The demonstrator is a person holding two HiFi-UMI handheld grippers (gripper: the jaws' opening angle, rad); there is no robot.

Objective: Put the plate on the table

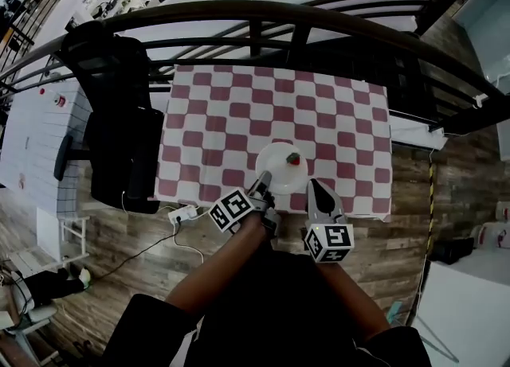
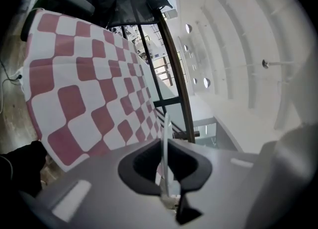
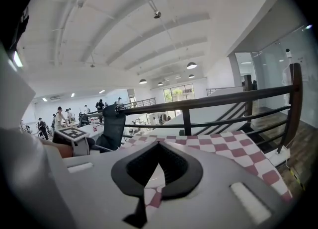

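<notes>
A white plate (image 1: 279, 165) with a small red thing (image 1: 294, 158) on it is over the near edge of the table (image 1: 215, 119), which has a red and white checked cloth. Whether the plate rests on the cloth I cannot tell. My left gripper (image 1: 261, 184) is shut on the plate's near rim; in the left gripper view that rim (image 2: 165, 143) stands edge-on between the jaws of the left gripper (image 2: 166, 193). My right gripper (image 1: 313, 188) sits just right of the plate. In the right gripper view its jaws (image 3: 144, 193) meet in a thin slit, with the pale plate (image 3: 154, 172) ahead.
A black office chair (image 1: 119, 119) stands against the table's left side. A dark curved railing (image 1: 263, 13) runs behind the table, with stairs beyond it at the right. A white power strip (image 1: 183, 214) and its cable lie on the wooden floor near the front left corner.
</notes>
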